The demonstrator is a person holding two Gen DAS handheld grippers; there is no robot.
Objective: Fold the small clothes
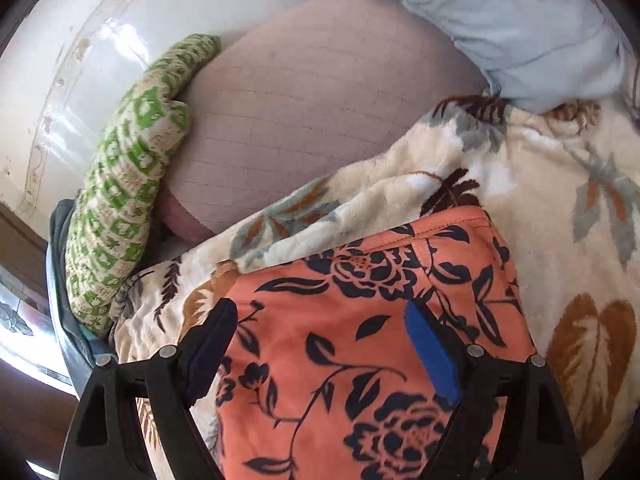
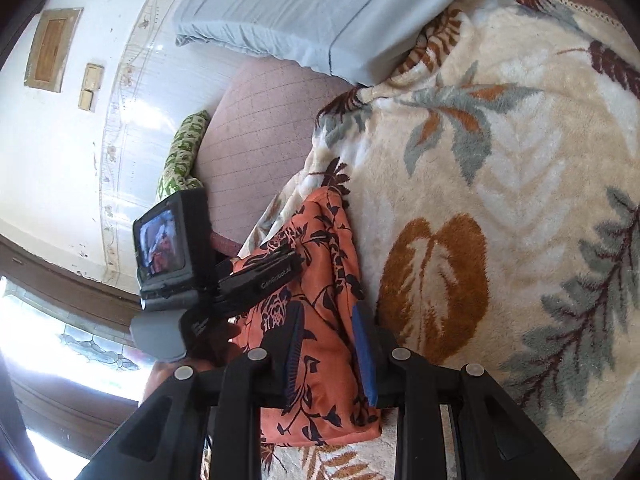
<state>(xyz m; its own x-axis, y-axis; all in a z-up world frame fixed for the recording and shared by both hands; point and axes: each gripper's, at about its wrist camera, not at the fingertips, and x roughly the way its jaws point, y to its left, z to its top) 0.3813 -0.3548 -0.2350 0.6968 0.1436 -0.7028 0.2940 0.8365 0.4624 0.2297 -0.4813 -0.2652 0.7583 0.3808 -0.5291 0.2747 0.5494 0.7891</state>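
Note:
An orange garment with a dark floral print (image 1: 360, 344) lies folded on a cream leaf-pattern blanket (image 1: 540, 200). My left gripper (image 1: 320, 320) is open, its two fingers spread wide just over the garment, one on each side. In the right wrist view the same garment (image 2: 320, 300) is bunched narrow between the blue pads of my right gripper (image 2: 328, 336), whose fingers stand close together against the cloth. The left gripper (image 2: 260, 276) with its camera shows at the garment's left edge there.
A mauve quilted cushion (image 1: 300, 120) and a green patterned pillow (image 1: 128, 184) lie beyond the blanket by a white tiled wall (image 1: 60, 80). A pale blue folded sheet (image 1: 500, 20) lies at the far side. The blanket (image 2: 520, 200) spreads to the right.

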